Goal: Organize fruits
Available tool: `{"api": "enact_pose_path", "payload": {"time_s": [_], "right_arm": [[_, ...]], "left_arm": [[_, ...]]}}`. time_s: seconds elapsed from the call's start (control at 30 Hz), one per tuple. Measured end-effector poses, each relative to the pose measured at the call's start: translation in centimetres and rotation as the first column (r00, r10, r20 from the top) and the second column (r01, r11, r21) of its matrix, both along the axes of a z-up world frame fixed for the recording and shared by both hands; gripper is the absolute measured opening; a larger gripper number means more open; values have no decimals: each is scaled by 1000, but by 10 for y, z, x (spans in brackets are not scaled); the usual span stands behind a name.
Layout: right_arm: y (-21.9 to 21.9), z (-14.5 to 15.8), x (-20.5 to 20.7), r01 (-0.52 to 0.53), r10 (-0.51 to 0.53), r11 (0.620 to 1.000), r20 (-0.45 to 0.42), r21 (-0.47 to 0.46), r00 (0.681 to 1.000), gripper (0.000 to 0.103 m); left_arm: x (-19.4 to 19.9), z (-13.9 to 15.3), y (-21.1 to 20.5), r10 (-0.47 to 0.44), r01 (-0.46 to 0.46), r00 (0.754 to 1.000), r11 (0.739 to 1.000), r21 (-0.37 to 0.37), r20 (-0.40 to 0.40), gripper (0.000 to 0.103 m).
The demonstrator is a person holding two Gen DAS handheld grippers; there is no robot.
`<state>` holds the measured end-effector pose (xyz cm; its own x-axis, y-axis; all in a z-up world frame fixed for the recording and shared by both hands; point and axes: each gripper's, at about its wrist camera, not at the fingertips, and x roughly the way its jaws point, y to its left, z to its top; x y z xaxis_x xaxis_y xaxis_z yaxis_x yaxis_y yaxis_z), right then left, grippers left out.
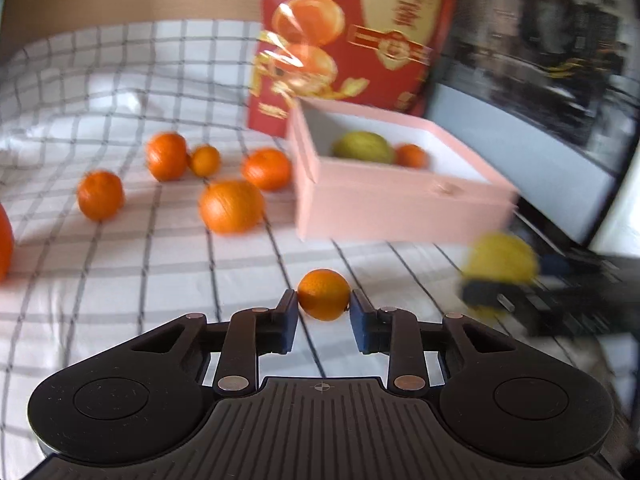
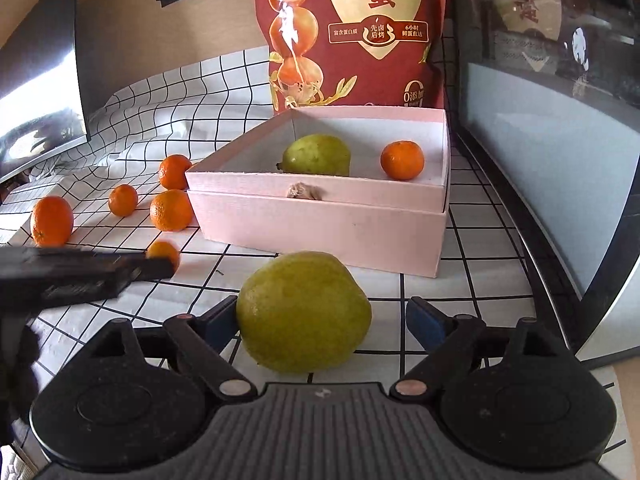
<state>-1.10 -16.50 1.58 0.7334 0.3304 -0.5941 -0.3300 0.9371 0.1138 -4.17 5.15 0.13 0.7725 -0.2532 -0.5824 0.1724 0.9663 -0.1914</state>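
Fruit sits in both grippers on my feeds. My left gripper point(image 1: 324, 300) is clamped on a small mandarin point(image 1: 324, 294), one blue pad pressing each side of it, above the checked cloth point(image 1: 120, 256). My right gripper point(image 2: 320, 322) has a green pear point(image 2: 304, 312) between its fingers point(image 2: 424, 322); the pear rests on the cloth, its left side against the left pad while a clear gap shows before the right pad, so those jaws are released and not squeezing it.

Just beyond the pear stands the pink box point(image 2: 320, 224), open at the top. Inside it lie a second pear point(image 2: 316, 156) towards the left and one mandarin point(image 2: 402, 160) towards the right, apart from each other. A red snack bag point(image 2: 356, 32) stands upright behind the box.

Left of the box, loose mandarins lie scattered on the cloth: in the right wrist view I count four clearly, the nearest to the box point(image 2: 171, 210) just beside its front corner, another point(image 2: 52, 220) well out to the left. The left wrist view is smeared with blur, yet it shows the same cluster point(image 1: 230, 206) beside the box, and the right gripper with the pear at its right edge.
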Motion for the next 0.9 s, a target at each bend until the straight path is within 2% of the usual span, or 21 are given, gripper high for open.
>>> {"api": "enact_pose_path", "payload": {"time_s": [0.17,0.33,0.57,0.63,0.77,0.9], "right_arm": [[2,-2,2,-13,13,1000,-21,-10,1000,89],[3,-3,4,-12,11,1000,-35,-19,999,89],[4,-5,6,-15,14,1000,-49,-23,999,91],[4,-5,5,-14,13,1000,-50,-22,999,91],[5,-5,6,-22,20,999,-52,-29,998,93],[13,-6,8,-51,46,996,-61,-78,997,100]], "left_arm": [[-20,-3,-3,-14,14,1000,1000,11,14,33],[-9,-4,-3,0,0,1000,1000,1,22,35],[12,-5,-14,-2,1,1000,999,40,29,42],[16,-6,-16,1,-2,1000,999,45,27,42],[19,-6,-20,-9,8,1000,999,47,28,35],[12,-6,-16,-38,37,999,999,32,26,34]]}}
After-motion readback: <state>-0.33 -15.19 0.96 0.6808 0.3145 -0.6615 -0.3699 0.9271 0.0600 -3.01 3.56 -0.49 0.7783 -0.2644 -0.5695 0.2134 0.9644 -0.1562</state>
